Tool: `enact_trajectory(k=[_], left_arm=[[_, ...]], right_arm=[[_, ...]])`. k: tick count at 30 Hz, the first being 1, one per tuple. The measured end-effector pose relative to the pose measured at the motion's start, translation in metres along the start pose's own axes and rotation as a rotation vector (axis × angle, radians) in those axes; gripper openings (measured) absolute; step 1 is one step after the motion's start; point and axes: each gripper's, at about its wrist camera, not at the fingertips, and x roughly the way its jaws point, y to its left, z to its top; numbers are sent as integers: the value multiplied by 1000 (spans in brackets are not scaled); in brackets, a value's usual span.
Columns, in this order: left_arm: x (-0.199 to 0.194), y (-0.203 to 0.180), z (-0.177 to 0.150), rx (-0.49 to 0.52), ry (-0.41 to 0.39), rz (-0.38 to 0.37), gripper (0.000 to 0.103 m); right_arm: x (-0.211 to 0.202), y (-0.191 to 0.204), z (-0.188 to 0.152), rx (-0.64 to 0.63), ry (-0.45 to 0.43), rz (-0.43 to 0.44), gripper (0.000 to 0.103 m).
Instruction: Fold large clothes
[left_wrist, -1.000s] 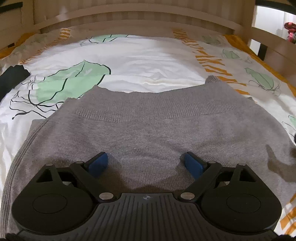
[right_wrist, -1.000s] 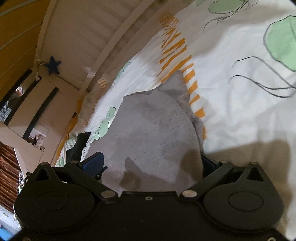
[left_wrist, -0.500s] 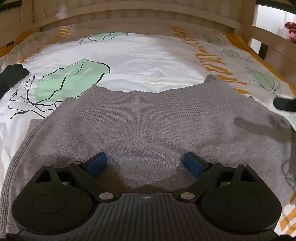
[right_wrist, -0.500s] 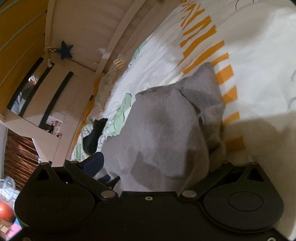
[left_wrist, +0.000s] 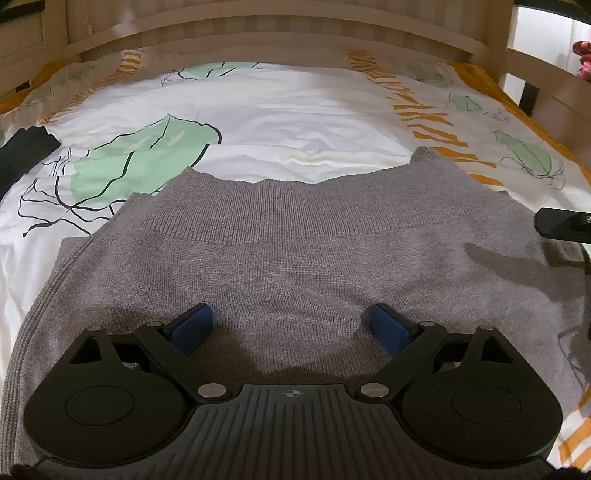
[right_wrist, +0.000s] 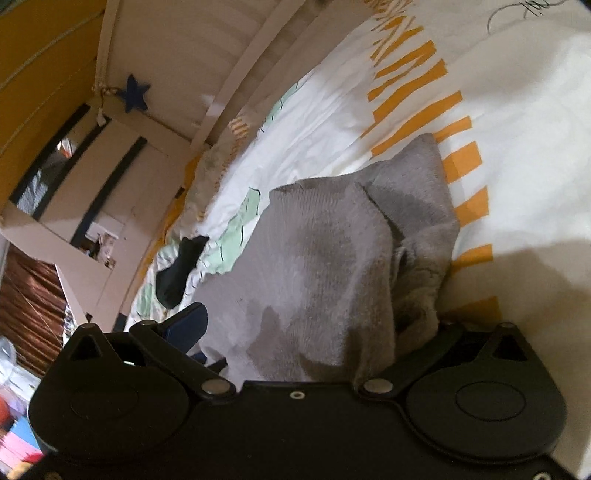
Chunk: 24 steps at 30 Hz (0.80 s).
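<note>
A grey knit sweater lies spread on the bed, its ribbed hem toward the headboard. My left gripper is open, low over the sweater's near part, with cloth between the blue pads. My right gripper is open at the sweater's right edge, rolled on its side; the cloth bunches between its jaws and hides the right finger. Part of the right gripper shows in the left wrist view, at the sweater's right side.
The bed has a white cover with green leaf and orange stripe prints. A wooden headboard stands at the far end. A black garment lies at the bed's left edge. Furniture stands beyond the bed.
The right gripper has moved in along the sweater's right edge and rolled further, and it has come into the left wrist view. The left gripper has barely moved.
</note>
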Motion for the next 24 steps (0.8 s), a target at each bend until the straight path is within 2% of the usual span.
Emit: enact_trajectory(k=[5, 7, 8, 9, 10, 12, 15, 17, 18, 19, 20, 21, 24], left_arm=[[0, 0, 0, -2, -1, 2, 94], [0, 0, 1, 2, 0, 2, 94], [0, -1, 1, 6, 0, 5, 95], [-1, -1, 2, 8, 3, 7, 95], [-2, -1, 4, 13, 9, 7, 95], [-5, 0, 8, 28, 29, -10, 93], [-19, 17, 12, -47, 16, -58, 82], [-31, 28, 12, -93, -20, -50, 81], [-34, 32, 11, -90, -41, -32, 81], [-30, 34, 11, -60, -24, -13, 81], [-21, 33, 11, -17, 28, -12, 81], [-10, 33, 9, 33, 71, -26, 82], [-13, 42, 14, 37, 61, -73, 80]], right_arm=[[-3, -2, 0, -2, 5, 20, 103], [-4, 0, 0, -16, 13, 1, 96], [-5, 0, 0, -23, 20, -24, 78], [-6, -1, -1, -20, 31, -53, 55], [-7, -4, -2, 2, 38, -72, 48], [-12, -8, -4, 48, 28, -53, 40], [-16, 7, -5, 2, 18, -101, 37], [-18, 20, -4, -12, 11, -132, 35], [-18, 27, -3, -22, 10, -147, 34], [-19, 35, -2, -43, 11, -172, 34], [-17, 42, -1, -63, 14, -195, 34], [-16, 49, 0, -78, 18, -222, 34], [-12, 69, 3, -63, 31, -295, 34]])
